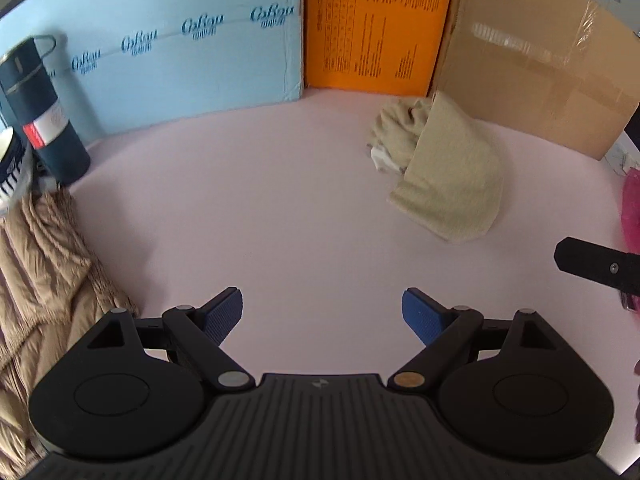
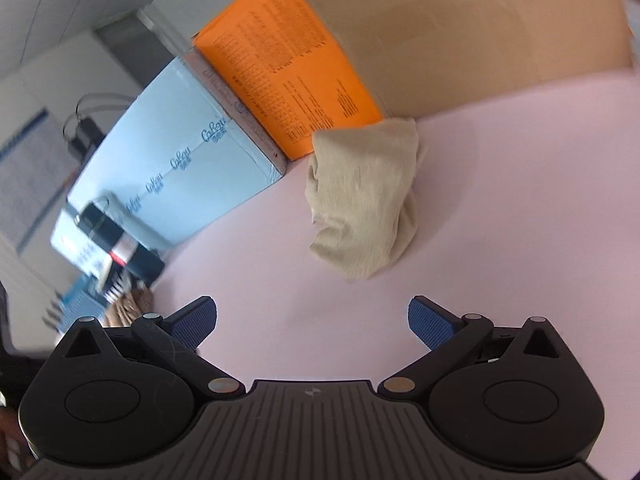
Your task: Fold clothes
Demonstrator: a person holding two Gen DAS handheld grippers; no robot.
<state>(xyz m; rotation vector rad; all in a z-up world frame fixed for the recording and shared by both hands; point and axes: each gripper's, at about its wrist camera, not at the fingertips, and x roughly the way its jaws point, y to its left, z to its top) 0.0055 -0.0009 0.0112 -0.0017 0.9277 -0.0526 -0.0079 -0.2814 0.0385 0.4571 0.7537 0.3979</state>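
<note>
A beige garment (image 1: 444, 172) lies folded in a small bundle on the pink table (image 1: 280, 208), at the back right near the boxes. It also shows in the right wrist view (image 2: 364, 200), ahead of the fingers. My left gripper (image 1: 322, 312) is open and empty, low over bare table, well short of the garment. My right gripper (image 2: 312, 320) is open and empty, above the table in front of the garment. One black finger of the right gripper (image 1: 596, 266) shows at the right edge of the left wrist view.
A tan ribbed garment (image 1: 44, 280) lies heaped at the left edge. A dark flask (image 1: 40, 112) stands at the back left. A blue box (image 1: 180, 48), an orange box (image 1: 376, 24) and a cardboard box (image 1: 536, 64) wall the back. Something pink (image 1: 632, 208) lies at the right edge.
</note>
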